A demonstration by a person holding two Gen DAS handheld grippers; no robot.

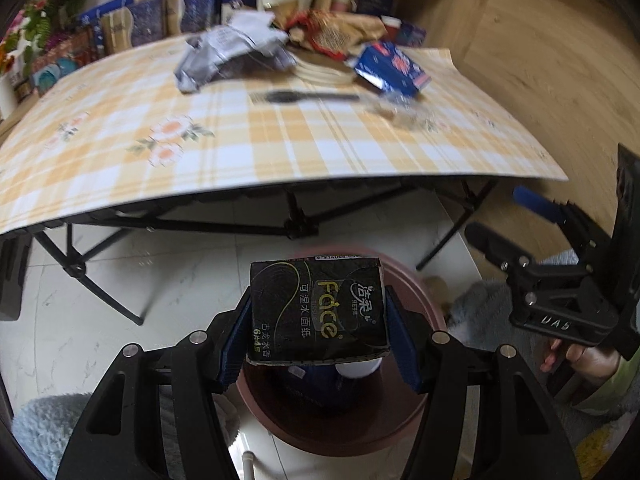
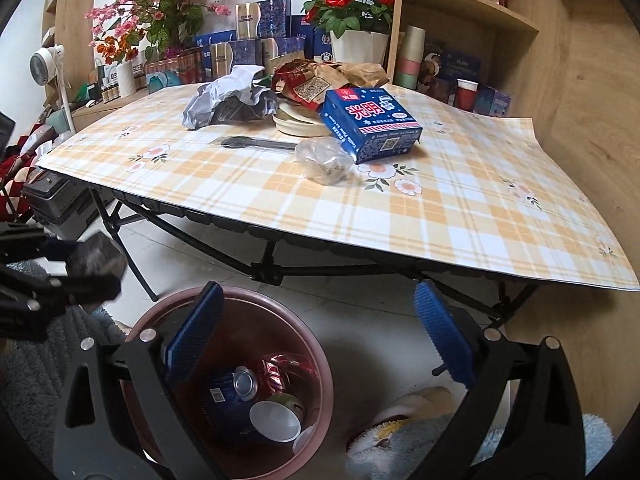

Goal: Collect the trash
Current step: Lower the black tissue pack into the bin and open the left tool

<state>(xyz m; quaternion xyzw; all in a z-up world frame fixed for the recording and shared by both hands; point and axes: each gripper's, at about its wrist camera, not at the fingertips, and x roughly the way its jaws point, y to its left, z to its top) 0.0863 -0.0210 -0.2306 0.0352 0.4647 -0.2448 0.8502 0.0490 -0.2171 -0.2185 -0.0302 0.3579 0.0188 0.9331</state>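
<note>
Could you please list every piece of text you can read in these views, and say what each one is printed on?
"Face", "洁柔", "可湿水面纸": black tissue pack clamped in the left gripper.
"光明": blue carton on the table.
"DAS": right gripper body, left wrist view.
Too small or blurred: carton fine print, shelf boxes.

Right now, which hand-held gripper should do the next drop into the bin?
Left. The left hand-held gripper already grips the tissue pack directly above the bin, so it probably only needs to open. The right hand-held gripper is open and holds nothing.
</note>
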